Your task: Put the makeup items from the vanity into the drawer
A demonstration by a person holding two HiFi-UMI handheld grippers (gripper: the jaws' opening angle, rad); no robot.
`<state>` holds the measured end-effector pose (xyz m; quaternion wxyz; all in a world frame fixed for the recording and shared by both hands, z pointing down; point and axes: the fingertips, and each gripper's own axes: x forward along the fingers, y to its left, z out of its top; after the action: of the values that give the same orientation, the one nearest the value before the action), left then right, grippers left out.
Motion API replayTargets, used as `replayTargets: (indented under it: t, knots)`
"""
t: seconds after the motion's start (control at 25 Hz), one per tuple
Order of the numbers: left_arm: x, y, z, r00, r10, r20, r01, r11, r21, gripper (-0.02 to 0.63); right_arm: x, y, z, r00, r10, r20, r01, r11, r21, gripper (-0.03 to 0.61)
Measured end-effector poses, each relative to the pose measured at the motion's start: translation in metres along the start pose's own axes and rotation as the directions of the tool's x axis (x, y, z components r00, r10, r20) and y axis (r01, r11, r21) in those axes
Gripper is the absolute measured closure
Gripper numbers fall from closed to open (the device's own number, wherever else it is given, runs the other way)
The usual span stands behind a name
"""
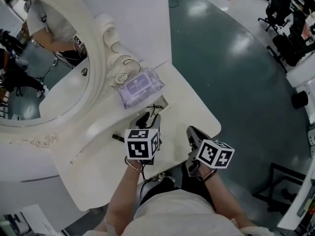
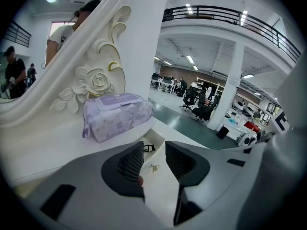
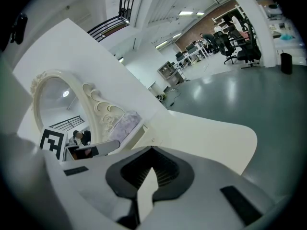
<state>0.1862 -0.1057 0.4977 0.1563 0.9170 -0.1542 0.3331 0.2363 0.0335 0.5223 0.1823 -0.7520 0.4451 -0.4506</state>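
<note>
1. Black item [image 2: 148, 148] already stowed in drawer [image 2: 156, 137].
2. Had yet to stow lavender wipes pack [image 1: 140, 86] and dark pencil [image 1: 118, 138], both on vanity [image 1: 197, 107].
3. Held left gripper [image 2: 153, 152] parted, empty; right gripper [image 3: 151, 152] pinched closed, empty.

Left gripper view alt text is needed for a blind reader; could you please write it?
The left claw stands open, gripping nothing, above a white vanity top. Beyond it a lilac wipes pack lies beside a carved mirror frame.

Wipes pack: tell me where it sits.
Head view: the wipes pack lies on the vanity, against the carved mirror frame, just beyond the left gripper.
</note>
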Motion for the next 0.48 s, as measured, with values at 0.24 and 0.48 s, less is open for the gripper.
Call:
replayTargets:
  t: [0.24, 0.48]
  knots:
    - [-0.01, 0.012, -0.005, 0.999, 0.032, 0.014, -0.031, 0.998, -0.057, 0.466, 0.002, 0.007, -0.003, 1.0, 0.011, -0.021, -0.012, 1.0, -0.022, 0.561]
    - [-0.021, 0.023, -0.01, 0.998, 0.061, 0.034, -0.058, 0.994, -0.092, 0.466, 0.008, 0.019, -0.007, 0.998, 0.032, -0.046, -0.035, 0.998, -0.055, 0.561]
